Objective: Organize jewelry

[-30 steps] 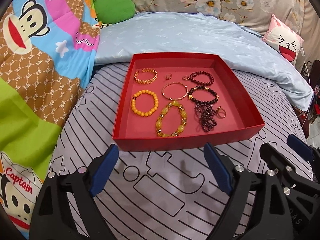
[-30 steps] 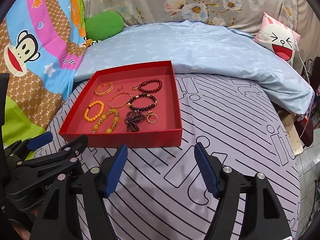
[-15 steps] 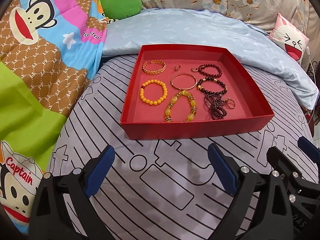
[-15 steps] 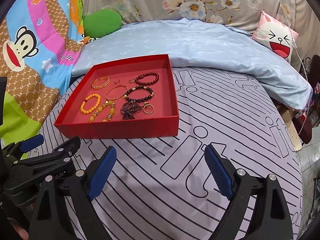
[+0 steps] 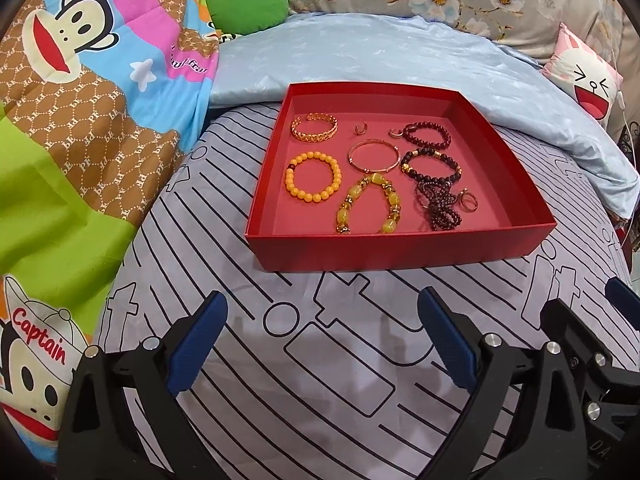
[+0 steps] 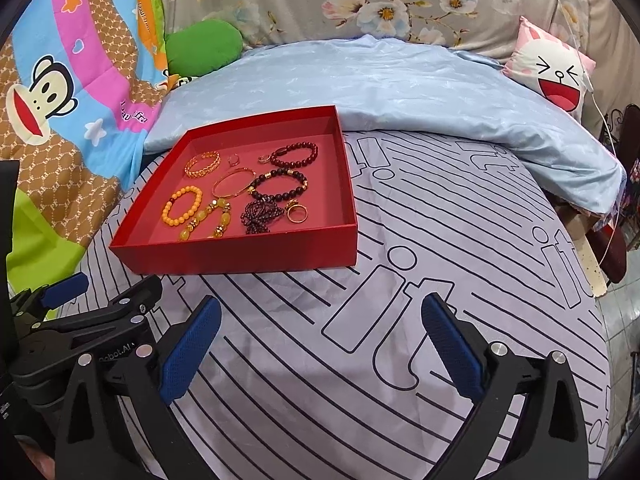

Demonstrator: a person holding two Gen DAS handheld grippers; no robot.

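Note:
A shallow red box [image 5: 400, 250] [image 6: 240, 258] sits on the striped bedsheet. Inside lie an orange bead bracelet [image 5: 313, 177] [image 6: 181, 205], a yellow stone bracelet [image 5: 369, 204], a gold bangle [image 5: 373, 155], a gold chain bracelet [image 5: 314, 126], dark bead bracelets [image 5: 430, 163] [image 6: 280, 184], a dark bead strand [image 5: 440, 206] and small rings [image 5: 467, 201] [image 6: 297, 212]. My left gripper [image 5: 322, 340] is open and empty, well short of the box's front wall. My right gripper [image 6: 320, 344] is open and empty, in front of and right of the box.
A pale blue quilt [image 5: 384, 56] lies behind the box. A cartoon monkey blanket [image 5: 80, 92] is at the left, a green cushion [image 5: 248, 10] at the back, a bunny pillow [image 6: 554, 74] at the right. The bed's edge drops off at the right [image 6: 592, 280].
Both grippers have drawn back from the box, which now looks smaller and farther. The right jaws have opened wider. The jewelry has not moved.

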